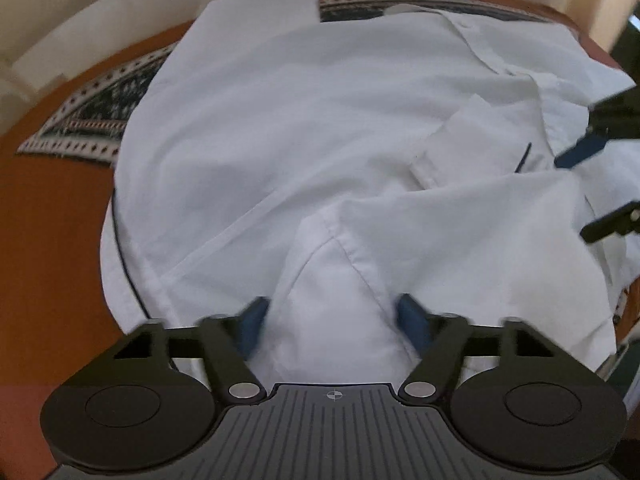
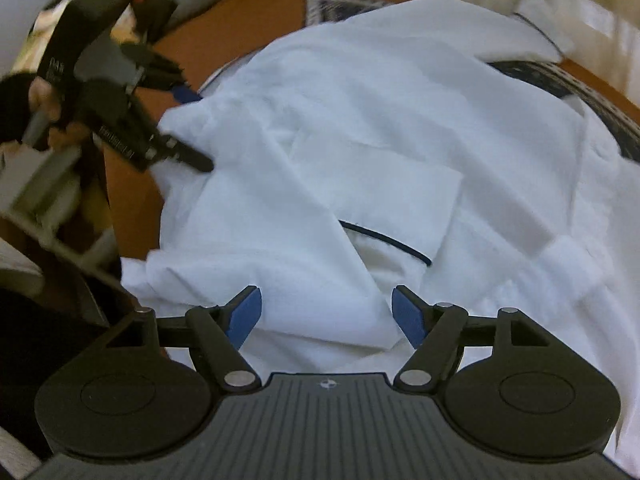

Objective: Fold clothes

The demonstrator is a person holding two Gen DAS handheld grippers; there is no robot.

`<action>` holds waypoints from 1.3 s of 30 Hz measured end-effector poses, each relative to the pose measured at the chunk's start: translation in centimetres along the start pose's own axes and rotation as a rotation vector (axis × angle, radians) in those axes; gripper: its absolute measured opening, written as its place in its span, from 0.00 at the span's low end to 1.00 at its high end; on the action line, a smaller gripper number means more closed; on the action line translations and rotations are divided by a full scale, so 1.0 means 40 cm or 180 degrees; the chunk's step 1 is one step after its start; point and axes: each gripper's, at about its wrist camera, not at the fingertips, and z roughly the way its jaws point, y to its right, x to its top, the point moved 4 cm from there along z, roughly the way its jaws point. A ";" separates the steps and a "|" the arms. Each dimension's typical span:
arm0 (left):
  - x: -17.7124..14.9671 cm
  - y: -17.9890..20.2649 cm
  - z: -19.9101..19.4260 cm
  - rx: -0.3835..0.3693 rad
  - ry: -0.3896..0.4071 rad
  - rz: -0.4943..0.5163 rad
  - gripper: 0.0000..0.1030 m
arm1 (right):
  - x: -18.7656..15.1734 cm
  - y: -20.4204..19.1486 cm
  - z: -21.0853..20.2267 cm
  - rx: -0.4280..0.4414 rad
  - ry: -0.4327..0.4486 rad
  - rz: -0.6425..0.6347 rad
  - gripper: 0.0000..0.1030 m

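Both units same build: left gripper point(image 1: 333, 322) and right gripper point(image 2: 327, 316) have a dark grey ribbed base plate with a small crosshair mark at top centre, flanked by two matte black round discs. Black linkage arms on silver pivot pins, blue pads point(image 2: 245, 314) on the fingers. Upper left of the right wrist frame shows the other unit from outside: black body with white lettering, grey handle, red part on top, bare skin of the hand point(image 2: 42, 100).
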 end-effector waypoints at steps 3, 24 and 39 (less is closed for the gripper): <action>-0.011 -0.012 -0.042 -0.0020 0.0125 -0.0149 0.32 | 0.004 -0.011 0.005 0.0134 -0.0177 0.0195 0.05; -0.195 -0.344 -0.083 -0.0359 0.0184 -0.1475 0.82 | -0.139 -0.330 0.007 0.0975 -0.0346 0.1338 0.08; -0.023 -0.366 -0.025 -0.0387 0.0443 -0.1075 0.10 | -0.194 -0.386 0.054 0.0480 -0.0182 0.2098 0.10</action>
